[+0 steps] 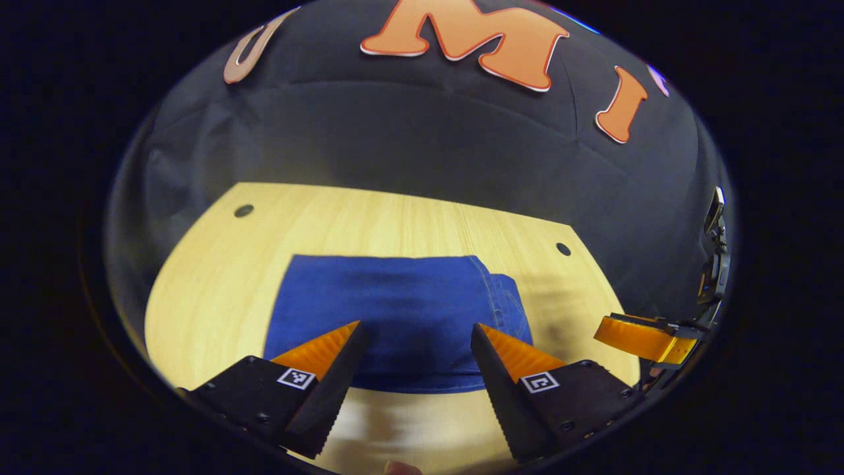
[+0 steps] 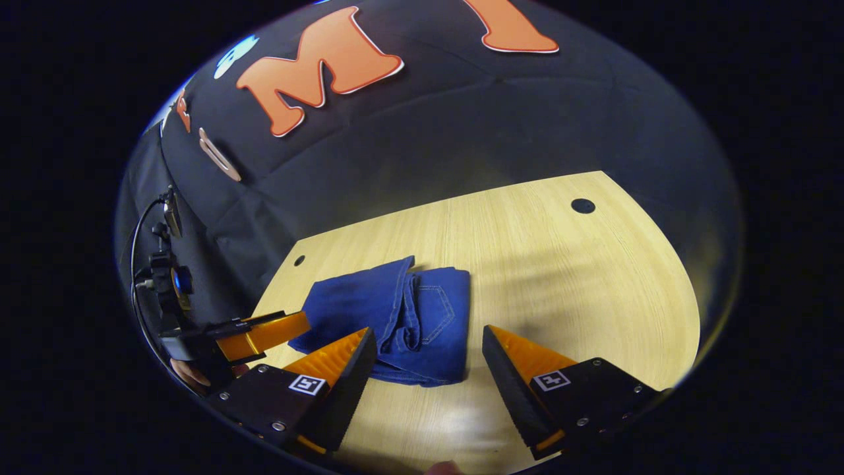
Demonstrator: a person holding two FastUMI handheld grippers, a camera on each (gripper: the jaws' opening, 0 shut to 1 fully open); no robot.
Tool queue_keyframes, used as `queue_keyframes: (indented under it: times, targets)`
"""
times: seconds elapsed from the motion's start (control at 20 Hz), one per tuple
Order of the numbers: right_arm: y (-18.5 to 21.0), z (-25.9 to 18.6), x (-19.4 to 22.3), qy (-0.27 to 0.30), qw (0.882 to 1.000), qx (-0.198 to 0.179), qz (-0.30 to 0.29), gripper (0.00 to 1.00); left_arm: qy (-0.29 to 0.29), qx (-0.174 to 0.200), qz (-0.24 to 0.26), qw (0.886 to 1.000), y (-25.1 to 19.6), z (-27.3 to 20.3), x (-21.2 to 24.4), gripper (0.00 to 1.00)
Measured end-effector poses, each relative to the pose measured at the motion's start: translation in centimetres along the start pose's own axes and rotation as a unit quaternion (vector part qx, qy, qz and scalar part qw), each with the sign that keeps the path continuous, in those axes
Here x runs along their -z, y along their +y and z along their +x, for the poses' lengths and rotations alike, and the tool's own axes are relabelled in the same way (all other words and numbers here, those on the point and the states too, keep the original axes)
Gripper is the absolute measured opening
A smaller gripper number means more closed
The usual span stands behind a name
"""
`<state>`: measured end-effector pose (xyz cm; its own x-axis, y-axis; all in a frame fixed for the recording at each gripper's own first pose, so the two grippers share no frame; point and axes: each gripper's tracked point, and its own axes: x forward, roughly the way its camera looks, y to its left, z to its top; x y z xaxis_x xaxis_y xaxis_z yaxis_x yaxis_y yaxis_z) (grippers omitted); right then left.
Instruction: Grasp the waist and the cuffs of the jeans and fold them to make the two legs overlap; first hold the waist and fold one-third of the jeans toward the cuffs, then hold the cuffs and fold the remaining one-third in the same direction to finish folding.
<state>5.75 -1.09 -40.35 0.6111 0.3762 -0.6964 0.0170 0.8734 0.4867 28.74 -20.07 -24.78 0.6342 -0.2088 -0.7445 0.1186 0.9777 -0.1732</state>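
Left gripper view: the jeans [image 1: 395,316] are seen folded into a compact blue bundle on the wooden table [image 1: 217,290], with a back pocket turned up at the bundle's right end. The left gripper [image 1: 417,336] is held above the near edge of the bundle, its fingers [image 1: 330,369] spread wide and nothing gripped between them. The right gripper [image 1: 636,336] is glimpsed at the right edge of that view, off the cloth. In the right gripper view, the folded jeans [image 2: 395,316] are shown lying toward the table's [image 2: 560,277] left side, and the right gripper [image 2: 428,346] is poised just in front of them, fingers [image 2: 521,369] parted and empty, while the left gripper [image 2: 264,336] is seen at the bundle's left edge.
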Motion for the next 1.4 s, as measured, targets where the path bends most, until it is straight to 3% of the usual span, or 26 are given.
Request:
queue_keyframes:
  times: [0.15, 0.4, 0.75, 1.1, 1.2, 1.4]
  targets:
    - [1.4, -0.3, -0.4, -0.017, 1.000, 0.003, -0.015, 0.98, -0.050, -0.025, 0.025, 0.998, 2.1, -2.4, -2.1, 0.97]
    - [4.9, -2.4, -1.9, -0.078, 0.996, 0.023, -0.034, 0.98, -0.119, -0.037, 0.039, 0.991, 6.4, -6.9, -4.5, 0.97]
    - [11.5, -6.7, -3.0, -0.162, 0.982, 0.062, -0.077, 0.98, -0.237, -0.033, 0.072, 0.968, 10.4, -14.5, -8.3, 0.96]
    - [17.4, -11.6, -3.9, -0.236, 0.962, 0.075, -0.118, 0.97, -0.307, 0.004, 0.082, 0.948, 11.3, -21.0, -9.3, 0.96]
    - [17.9, -12.4, -3.9, -0.240, 0.959, 0.082, -0.129, 0.97, -0.335, 0.001, 0.091, 0.938, 11.3, -22.4, -9.8, 0.96]
    - [18.8, -13.6, -5.1, -0.268, 0.952, 0.070, -0.134, 0.97, -0.349, -0.001, 0.110, 0.931, 9.4, -23.8, -9.1, 0.96]
